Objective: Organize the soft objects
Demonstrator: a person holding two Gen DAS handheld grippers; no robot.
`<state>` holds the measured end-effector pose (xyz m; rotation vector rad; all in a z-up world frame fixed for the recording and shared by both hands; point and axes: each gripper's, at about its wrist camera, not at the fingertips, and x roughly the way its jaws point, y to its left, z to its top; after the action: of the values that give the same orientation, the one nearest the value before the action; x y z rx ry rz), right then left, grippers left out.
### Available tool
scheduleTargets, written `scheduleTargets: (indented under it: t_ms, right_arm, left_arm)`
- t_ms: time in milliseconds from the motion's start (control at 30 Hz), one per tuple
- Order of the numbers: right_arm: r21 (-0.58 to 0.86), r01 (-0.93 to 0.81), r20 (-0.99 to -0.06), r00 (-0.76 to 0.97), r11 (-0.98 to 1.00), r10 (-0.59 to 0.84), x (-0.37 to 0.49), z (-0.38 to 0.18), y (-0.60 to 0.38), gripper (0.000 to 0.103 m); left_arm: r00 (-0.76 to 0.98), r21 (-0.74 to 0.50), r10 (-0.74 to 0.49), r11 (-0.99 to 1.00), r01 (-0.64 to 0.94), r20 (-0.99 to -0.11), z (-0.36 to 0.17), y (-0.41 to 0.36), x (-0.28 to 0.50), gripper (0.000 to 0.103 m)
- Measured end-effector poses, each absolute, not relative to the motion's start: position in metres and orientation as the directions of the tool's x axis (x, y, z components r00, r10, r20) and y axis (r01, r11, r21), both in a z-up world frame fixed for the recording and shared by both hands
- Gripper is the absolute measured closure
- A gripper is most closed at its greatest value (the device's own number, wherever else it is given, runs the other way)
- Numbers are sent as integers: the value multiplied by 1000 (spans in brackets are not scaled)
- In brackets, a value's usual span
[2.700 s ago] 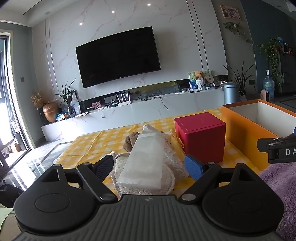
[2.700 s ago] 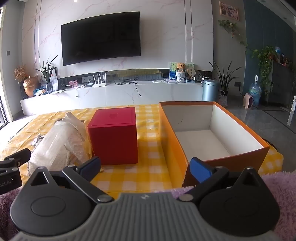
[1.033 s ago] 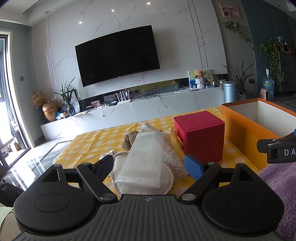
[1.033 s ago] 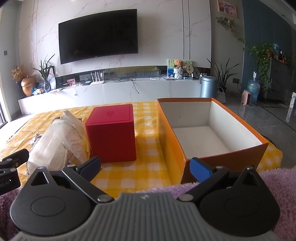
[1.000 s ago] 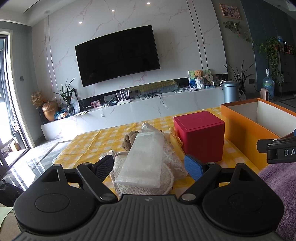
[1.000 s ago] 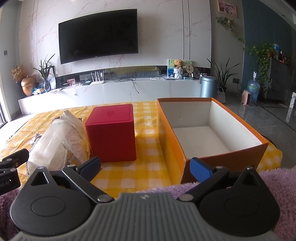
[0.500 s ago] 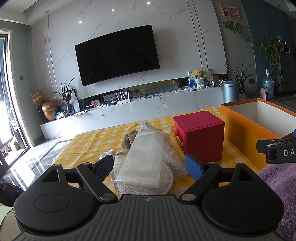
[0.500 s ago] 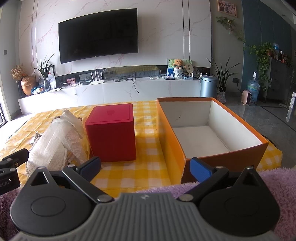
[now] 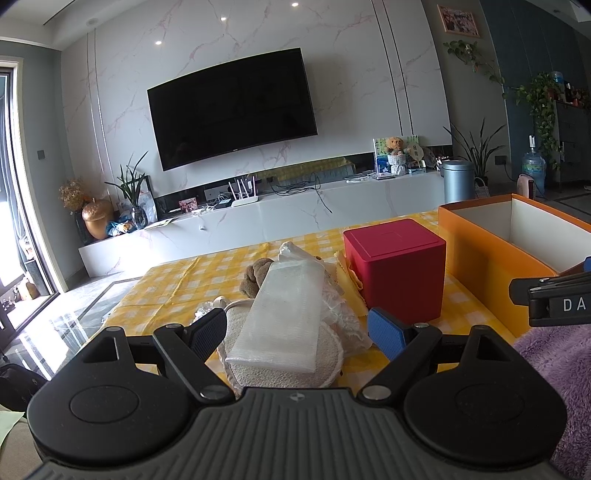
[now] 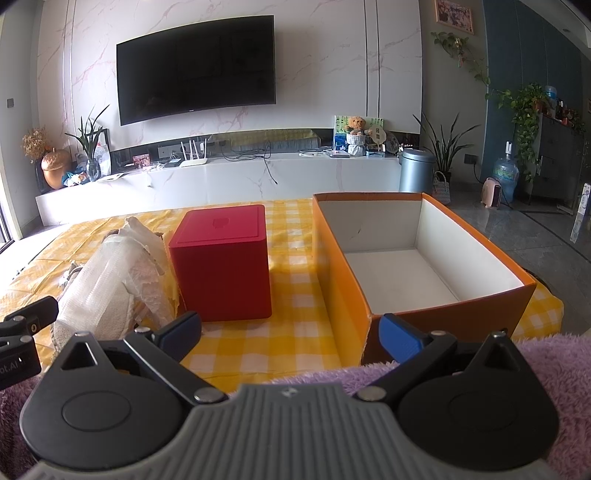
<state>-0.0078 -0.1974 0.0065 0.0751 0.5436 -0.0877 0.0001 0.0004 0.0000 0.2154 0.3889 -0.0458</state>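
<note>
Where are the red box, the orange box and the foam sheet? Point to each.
red box (image 10: 225, 271), right wrist view, front face.
orange box (image 10: 341, 266), right wrist view, left outer wall.
foam sheet (image 9: 284, 314), left wrist view, top surface.

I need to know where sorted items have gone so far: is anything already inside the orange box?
No: in the right wrist view the orange box shows only its bare white floor and walls.

A white marble-veined wall (image 10: 314, 66) carries a curved black television (image 10: 195, 68) above a long white low cabinet (image 10: 221, 181), flanked by potted plants (image 10: 443, 147), with glossy grey floor tiles (image 10: 524, 236) and recessed ceiling lights (image 9: 294, 4).
</note>
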Motion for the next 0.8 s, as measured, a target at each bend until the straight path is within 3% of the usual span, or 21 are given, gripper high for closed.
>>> scheduleTargets:
  t_ms: [800]
  right_arm:
    - [44,104,-527,847,994,-65,-8,2,-198,2]
  left_arm:
    - [922,198,-4,976,88,-386,-12,-7,-3,2]
